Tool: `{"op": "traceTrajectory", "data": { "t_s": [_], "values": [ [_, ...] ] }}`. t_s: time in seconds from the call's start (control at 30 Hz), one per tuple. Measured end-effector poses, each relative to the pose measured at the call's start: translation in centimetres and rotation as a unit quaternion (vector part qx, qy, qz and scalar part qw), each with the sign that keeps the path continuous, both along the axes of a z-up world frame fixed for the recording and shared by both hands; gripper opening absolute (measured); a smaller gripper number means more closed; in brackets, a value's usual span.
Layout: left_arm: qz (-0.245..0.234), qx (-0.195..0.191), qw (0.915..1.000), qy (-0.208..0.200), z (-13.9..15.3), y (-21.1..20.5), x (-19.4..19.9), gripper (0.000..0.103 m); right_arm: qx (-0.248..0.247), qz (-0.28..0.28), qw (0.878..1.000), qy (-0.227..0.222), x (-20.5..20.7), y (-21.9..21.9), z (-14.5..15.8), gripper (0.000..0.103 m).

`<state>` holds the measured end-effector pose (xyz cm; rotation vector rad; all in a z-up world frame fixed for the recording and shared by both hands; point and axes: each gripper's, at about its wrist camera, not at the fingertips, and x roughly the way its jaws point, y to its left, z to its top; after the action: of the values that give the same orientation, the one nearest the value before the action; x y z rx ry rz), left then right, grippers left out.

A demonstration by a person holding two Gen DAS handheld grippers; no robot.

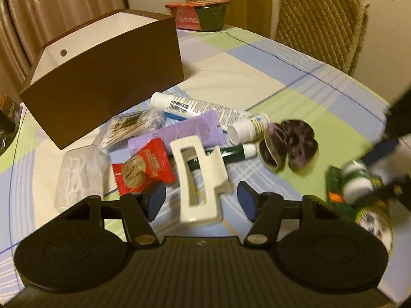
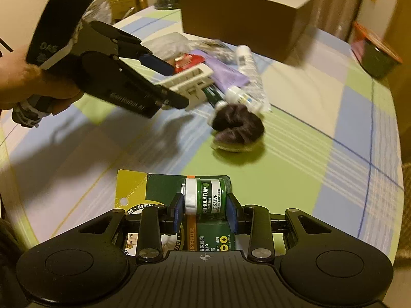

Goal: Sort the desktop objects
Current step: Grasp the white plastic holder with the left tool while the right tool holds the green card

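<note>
My left gripper (image 1: 201, 201) is open around the near end of a cream hair claw clip (image 1: 197, 179), also in the right wrist view (image 2: 190, 80); its pads do not touch the clip. My right gripper (image 2: 204, 211) is shut on a carded green lip salve pack (image 2: 203, 197), blurred at the right edge of the left wrist view (image 1: 357, 179). Behind the clip lie a red cookie packet (image 1: 142, 166), a purple tube (image 1: 185, 131), a white tube (image 1: 195, 106), a green pen (image 1: 231, 152), cotton swabs (image 1: 131, 125) and a dark scrunchie (image 1: 290, 146). A brown box (image 1: 102, 77) with a white inside stands open behind them.
A clear plastic pack (image 1: 79, 177) lies at the left. A red-lidded bowl (image 1: 203, 12) stands at the far table edge, a quilted chair (image 1: 318, 23) behind it. The checked tablecloth (image 1: 231, 77) covers a round table.
</note>
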<state>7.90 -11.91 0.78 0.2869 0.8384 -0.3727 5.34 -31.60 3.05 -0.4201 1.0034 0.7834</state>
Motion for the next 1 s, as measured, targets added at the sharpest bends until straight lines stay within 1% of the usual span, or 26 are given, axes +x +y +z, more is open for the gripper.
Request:
{"op": "traceTrajectory", "data": {
  "t_s": [0.07, 0.1, 0.13, 0.17, 0.23, 0.4, 0.67, 0.8, 1.0],
  "values": [
    [0.014, -0.001, 0.9999, 0.005, -0.3, -0.2, 0.5, 0.055, 0.003, -0.009, 1.0, 0.002, 0.0, -0.4, 0.1, 0.034],
    [0.021, 0.0, 0.9998, 0.008, -0.4, -0.3, 0.7, 0.046, 0.004, -0.014, 1.0, 0.002, 0.0, -0.5, 0.1, 0.034],
    [0.028, 0.0, 0.9996, 0.011, -0.5, -0.3, 0.9, 0.04, 0.007, -0.017, 1.0, 0.003, 0.0, -0.7, 0.1, 0.034],
    [0.032, -0.002, 0.9994, 0.012, -0.5, -0.3, 1.0, 0.037, 0.009, -0.019, 1.0, 0.003, 0.0, -0.9, 0.2, 0.034],
    [0.036, -0.004, 0.9993, 0.012, -0.5, -0.2, 1.1, 0.035, 0.014, -0.025, 1.0, 0.003, 0.2, -0.9, 0.4, 0.034],
    [0.033, -0.007, 0.9993, 0.016, 0.5, 0.8, 0.3, 0.035, 0.031, -0.031, 0.999, -0.007, 0.5, -0.3, 1.3, 0.034],
    [0.037, 0.01, 0.9993, -0.005, 3.5, 4.4, -2.0, 0.035, 0.045, -0.022, 0.998, -0.033, 0.7, 2.9, 3.2, 0.034],
    [0.038, 0.007, 0.9992, -0.01, 4.6, 6.1, -2.9, 0.035, 0.046, -0.022, 0.998, -0.048, 0.4, 4.7, 4.1, 0.034],
    [0.039, 0.002, 0.9988, -0.029, 6.2, 7.8, -4.3, 0.035, 0.05, -0.033, 0.996, -0.07, 0.1, 6.8, 5.5, 0.034]
  ]
}}
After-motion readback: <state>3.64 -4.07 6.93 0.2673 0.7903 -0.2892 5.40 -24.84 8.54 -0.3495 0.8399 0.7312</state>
